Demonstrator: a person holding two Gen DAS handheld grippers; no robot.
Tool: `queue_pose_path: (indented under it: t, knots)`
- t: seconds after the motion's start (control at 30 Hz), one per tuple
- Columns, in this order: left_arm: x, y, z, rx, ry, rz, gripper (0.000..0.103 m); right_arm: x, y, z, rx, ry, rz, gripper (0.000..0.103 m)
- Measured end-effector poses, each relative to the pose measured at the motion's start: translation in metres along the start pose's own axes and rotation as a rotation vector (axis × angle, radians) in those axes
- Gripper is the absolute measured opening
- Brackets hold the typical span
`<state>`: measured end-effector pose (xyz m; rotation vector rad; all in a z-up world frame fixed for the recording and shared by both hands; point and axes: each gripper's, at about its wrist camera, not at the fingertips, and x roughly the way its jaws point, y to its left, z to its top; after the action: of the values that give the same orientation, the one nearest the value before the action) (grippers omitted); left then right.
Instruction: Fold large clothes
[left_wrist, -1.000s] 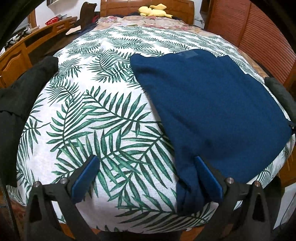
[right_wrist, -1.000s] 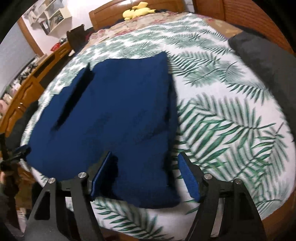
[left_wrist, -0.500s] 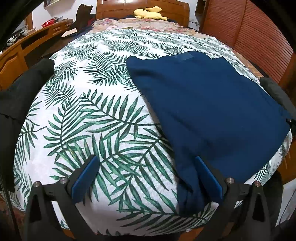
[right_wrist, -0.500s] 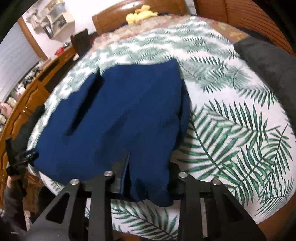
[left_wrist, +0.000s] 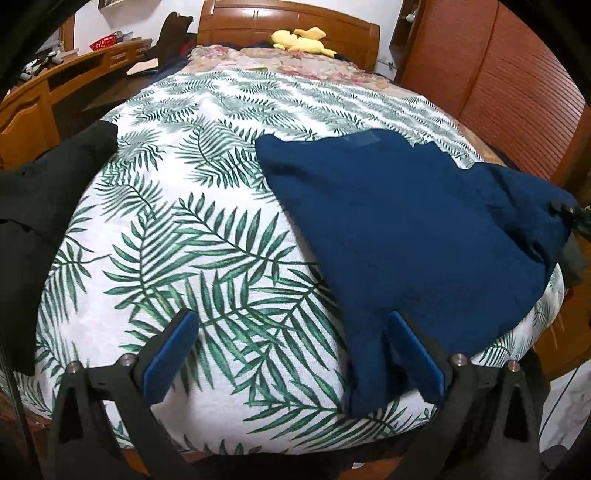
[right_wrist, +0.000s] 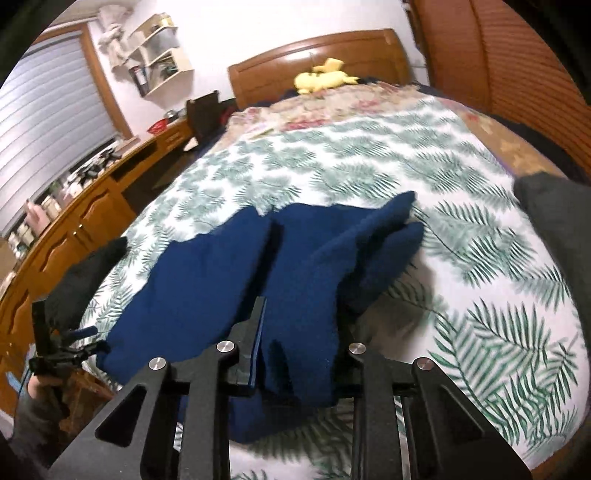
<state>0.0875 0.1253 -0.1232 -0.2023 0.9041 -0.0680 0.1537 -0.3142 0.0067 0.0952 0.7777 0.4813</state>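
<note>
A navy blue garment (left_wrist: 406, 221) lies on the leaf-print bedspread (left_wrist: 166, 240), towards its right side. My left gripper (left_wrist: 291, 354) hangs open over the bed's near edge, and the garment's near left corner droops just inside its right pad (left_wrist: 413, 354), unpinched. My right gripper (right_wrist: 301, 332) has its jaws closing with a thick fold of the navy garment (right_wrist: 303, 266) pinched between them. That side is lifted off the bed and bunched into folds. From the left wrist view, the right gripper (left_wrist: 570, 214) shows at the raised right corner.
A black garment (left_wrist: 44, 206) lies at the bed's left edge and a grey one (right_wrist: 554, 221) at its right edge. A yellow plush toy (left_wrist: 299, 38) sits by the wooden headboard (left_wrist: 288, 18). A wooden desk (right_wrist: 74, 221) runs along the left, a wardrobe (left_wrist: 517, 92) along the right.
My right gripper went from open to shut on the garment's near edge and lifted it, bunching the cloth. My left gripper stayed open and rose a little.
</note>
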Motion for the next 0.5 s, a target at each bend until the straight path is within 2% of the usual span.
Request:
queue_pose_path:
  t: [0.27,0.4,0.5]
  knots:
    - [-0.033,0.013,0.001,0.001,-0.051,0.020,0.103,0.023,0.090,0.019,-0.187,-0.019,0.129,0.021]
    - [-0.052,0.025,-0.001,-0.013,-0.074,0.044,0.103,0.048,0.145,0.025,-0.263,-0.001,0.239,0.020]
    - [-0.063,0.036,-0.005,-0.028,-0.082,0.065,0.103,0.071,0.185,0.019,-0.302,0.045,0.309,0.020]
